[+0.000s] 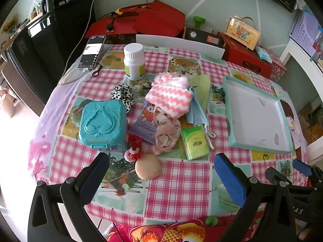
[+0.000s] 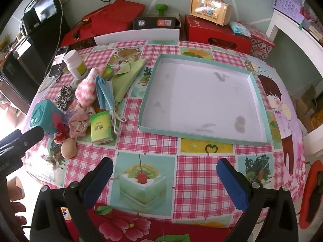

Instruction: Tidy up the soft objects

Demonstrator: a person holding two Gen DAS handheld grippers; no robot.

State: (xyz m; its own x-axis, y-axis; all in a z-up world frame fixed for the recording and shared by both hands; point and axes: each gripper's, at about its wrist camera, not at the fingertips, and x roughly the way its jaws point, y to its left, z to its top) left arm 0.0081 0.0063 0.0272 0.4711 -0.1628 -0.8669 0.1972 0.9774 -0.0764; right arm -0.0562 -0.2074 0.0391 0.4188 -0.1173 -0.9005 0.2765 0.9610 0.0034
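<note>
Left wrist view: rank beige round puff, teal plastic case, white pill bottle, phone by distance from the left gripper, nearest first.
From the left gripper:
1. Beige round puff, just ahead, between the fingers.
2. Teal plastic case, ahead and left.
3. White pill bottle, far side of the pile.
4. Phone, far left table edge, just beyond the bottle.

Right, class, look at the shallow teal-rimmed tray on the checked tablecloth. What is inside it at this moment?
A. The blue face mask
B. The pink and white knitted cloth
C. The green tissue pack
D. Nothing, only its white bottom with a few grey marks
D: the tray shows only its bare, smudged white bottom, while the knitted cloth, face mask and tissue pack all lie on the tablecloth beside it.
</note>
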